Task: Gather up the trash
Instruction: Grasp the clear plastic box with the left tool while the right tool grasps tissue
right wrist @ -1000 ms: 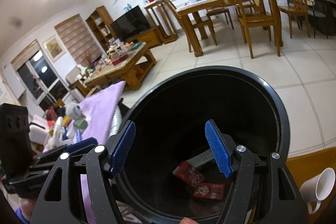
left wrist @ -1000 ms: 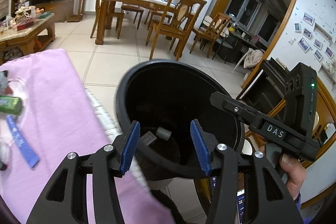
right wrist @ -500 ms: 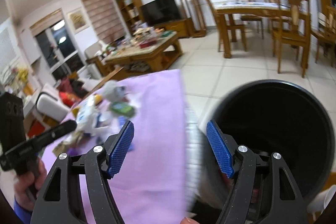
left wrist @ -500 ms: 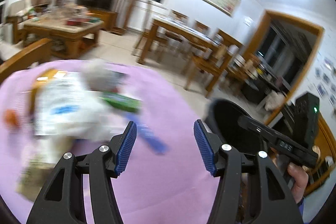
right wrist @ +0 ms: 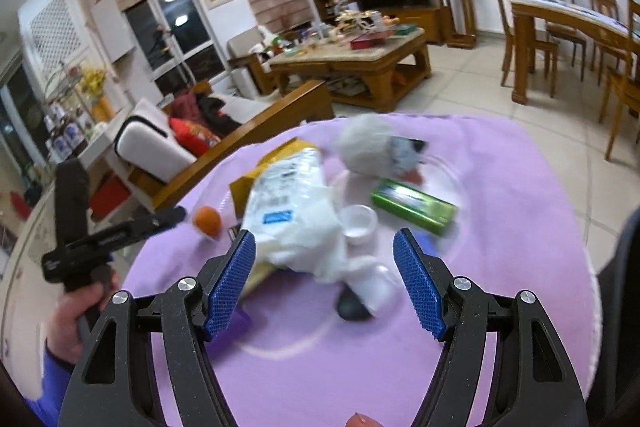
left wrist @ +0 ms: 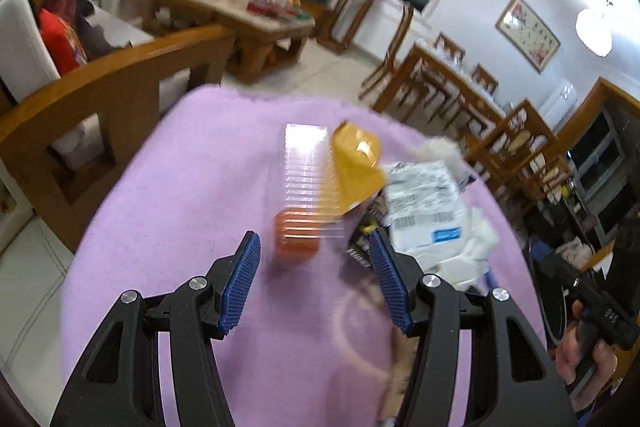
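Observation:
A heap of trash lies on a purple cloth point(left wrist: 192, 195) over a table. In the left wrist view my left gripper point(left wrist: 316, 279) is open and empty above the cloth, just short of a clear ribbed plastic tray point(left wrist: 306, 183), a yellow packet point(left wrist: 356, 163) and a white labelled bag point(left wrist: 424, 203). In the right wrist view my right gripper point(right wrist: 324, 279) is open and empty over the white bag point(right wrist: 292, 211), beside a small white cup point(right wrist: 358, 221), a green box point(right wrist: 412, 205), a grey crumpled wad point(right wrist: 366, 143) and an orange ball point(right wrist: 207, 221).
The black bin edge point(left wrist: 548, 307) shows at the right of the left wrist view. A wooden sofa frame point(left wrist: 100, 87) borders the table at the left. A coffee table point(right wrist: 360, 63) and dining chairs point(right wrist: 532, 39) stand beyond on the tiled floor.
Both grippers have swung left, away from the black bin, and now point at the trash heap on the purple cloth. Both remain open and empty.

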Available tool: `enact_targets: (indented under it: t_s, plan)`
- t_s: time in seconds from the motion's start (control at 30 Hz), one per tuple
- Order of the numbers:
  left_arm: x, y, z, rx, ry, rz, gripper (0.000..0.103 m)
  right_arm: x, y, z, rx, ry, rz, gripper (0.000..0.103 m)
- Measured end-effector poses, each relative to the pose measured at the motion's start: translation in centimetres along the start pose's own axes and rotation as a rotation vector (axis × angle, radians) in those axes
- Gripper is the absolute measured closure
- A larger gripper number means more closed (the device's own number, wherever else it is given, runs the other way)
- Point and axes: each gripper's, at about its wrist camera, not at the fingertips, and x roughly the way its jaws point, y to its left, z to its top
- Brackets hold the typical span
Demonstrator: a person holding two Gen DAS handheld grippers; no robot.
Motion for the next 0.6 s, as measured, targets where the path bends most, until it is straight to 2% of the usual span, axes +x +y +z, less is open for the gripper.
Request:
enact_targets:
  t_s: [0.07,0.23,0.27,0.37,0.43,0.53,0.6]
  plan:
    - [1.5,0.6,0.6,-0.005,0.041,-0.013,0.046,1.3,0.5,0.4,0.001,0.01,-0.006,0.032]
    - [2.1,2.4,0.0,-0.016,0.034,-0.048,0.047,3.7,-0.4,0.5,0.04,0.045,-0.014,0.032]
    - [2.2,2.4,0.1,-0.006,0.024,-0.049,0.052,4.1,-0.9,0.4,0.053,0.056,-0.01,0.032]
    - [1.8,1.5,0.0,0.038,-0.014,-0.025,0.062,5.6,-1.7,0.1,0.072,0.088,0.003,0.045]
    - [1.6,1.2,0.0,0.068,-0.034,0.005,0.063,6.3,-1.8,-0.2,0.074,0.104,0.015,0.056]
    - [1.1,0.7,-0.3,0.083,-0.058,-0.016,0.065,6.7,-1.8,-0.5,0.07,0.115,0.031,0.072]
    - [0.5,0.3,-0.4,0.117,-0.089,0.016,0.065,6.4,-1.7,-0.6,0.068,0.104,0.042,0.08]
